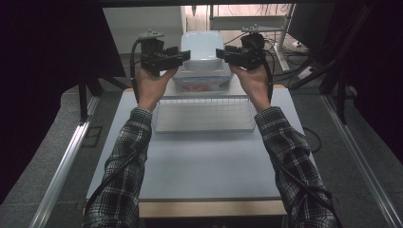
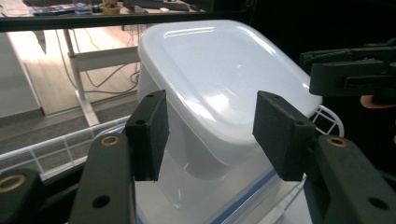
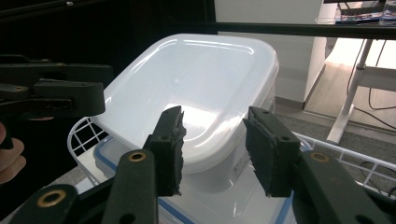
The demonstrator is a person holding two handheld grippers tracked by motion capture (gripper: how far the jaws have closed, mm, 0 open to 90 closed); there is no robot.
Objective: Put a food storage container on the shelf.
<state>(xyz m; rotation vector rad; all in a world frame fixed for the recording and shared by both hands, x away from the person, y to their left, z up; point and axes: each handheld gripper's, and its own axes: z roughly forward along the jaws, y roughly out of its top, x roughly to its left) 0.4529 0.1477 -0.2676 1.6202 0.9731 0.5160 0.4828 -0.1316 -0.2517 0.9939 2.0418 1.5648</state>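
A white translucent tub [image 1: 203,45] stands upside down on a larger container with a blue-edged lid [image 1: 202,81] at the far side of the table. My left gripper [image 1: 184,55] is level with the tub's left side and my right gripper [image 1: 221,53] with its right side, both pointing inward. In the left gripper view the open jaws [image 2: 215,135] straddle a corner of the tub [image 2: 219,79], and the pads stand clear of it. The right gripper [image 3: 215,140] is likewise open around the opposite edge of the tub [image 3: 196,84].
A flat white wire basket [image 1: 204,116] lies on the pale table [image 1: 204,161] just in front of the stacked containers. A curved wire rim [image 2: 327,119] shows beside the lower container. Dark curtains, desk legs and cables stand behind and to the sides.
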